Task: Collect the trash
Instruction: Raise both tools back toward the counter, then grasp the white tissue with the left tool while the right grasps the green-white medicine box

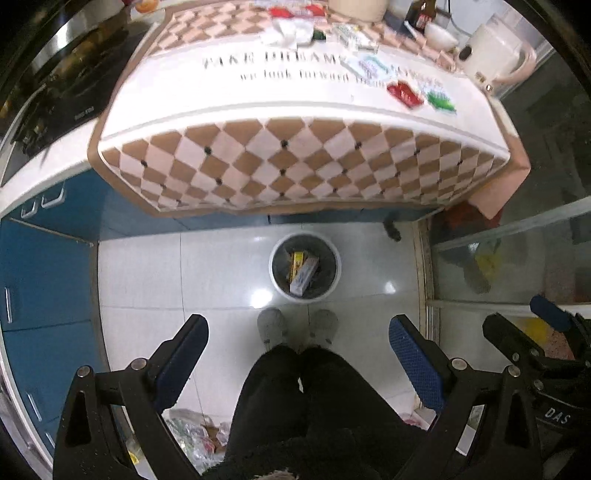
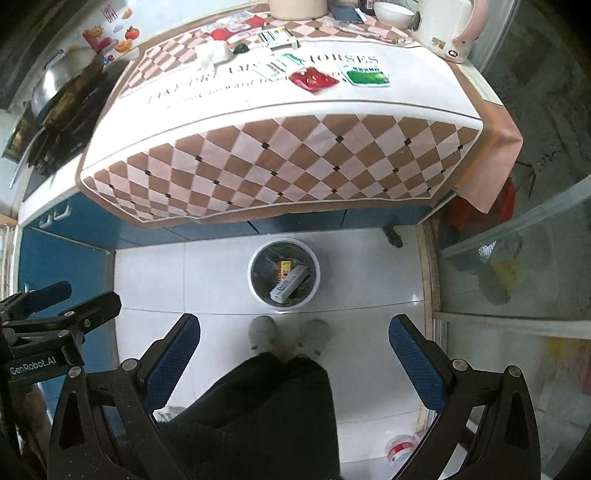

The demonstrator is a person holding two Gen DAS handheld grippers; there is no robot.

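Red and green wrappers are lying upper centre on the desk, well beyond both wide, empty claws; the right claw is sitting nearer than the left claw.

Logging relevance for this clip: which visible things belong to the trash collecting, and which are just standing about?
Job:
bin on the floor, boxes inside
red wrapper
green packet
crumpled tissue
left gripper and right gripper, both open and empty

Bystanders:
kettle
white bowl
stove
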